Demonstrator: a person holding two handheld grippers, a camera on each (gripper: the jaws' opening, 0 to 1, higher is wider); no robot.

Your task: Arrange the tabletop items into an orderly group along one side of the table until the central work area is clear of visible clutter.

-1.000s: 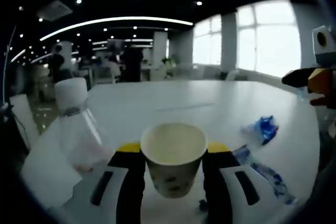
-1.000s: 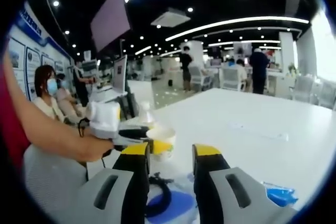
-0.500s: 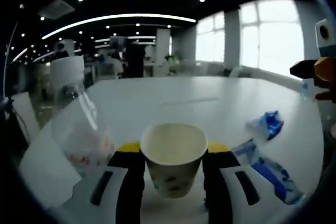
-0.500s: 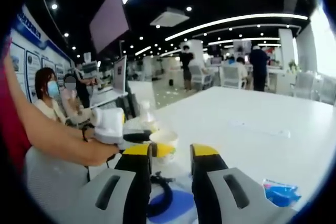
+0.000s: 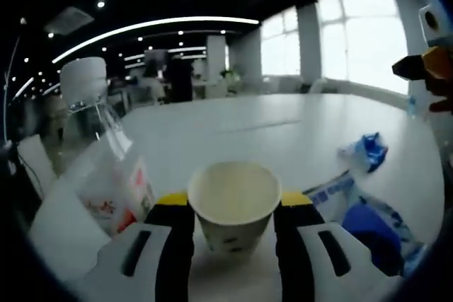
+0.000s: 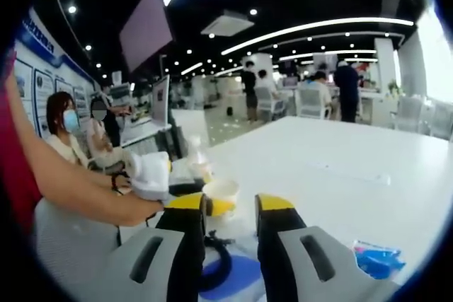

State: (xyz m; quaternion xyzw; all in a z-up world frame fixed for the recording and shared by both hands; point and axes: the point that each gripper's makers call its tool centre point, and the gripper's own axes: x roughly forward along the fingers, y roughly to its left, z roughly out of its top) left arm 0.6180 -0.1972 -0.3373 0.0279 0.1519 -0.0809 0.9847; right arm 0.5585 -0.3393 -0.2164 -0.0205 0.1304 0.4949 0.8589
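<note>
Left gripper [image 5: 232, 211] pinches cup [image 5: 233, 203]; bottle [image 5: 106, 167] at 9 o'clock (close) could topple if bumped. Right gripper [image 6: 231, 206] jaws apart, empty.

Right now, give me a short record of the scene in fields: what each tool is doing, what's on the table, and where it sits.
left tool: shut on the paper cup, cup upright, held between both jaws
right tool: open, nothing between its jaws
plastic bottle: clear, white cap, to the left of the cup in the left gripper view
blue wrapper: crumpled, on the white table, to the right of the cup
surface: white table, far part bare
background: open office, people seated and standing
</note>
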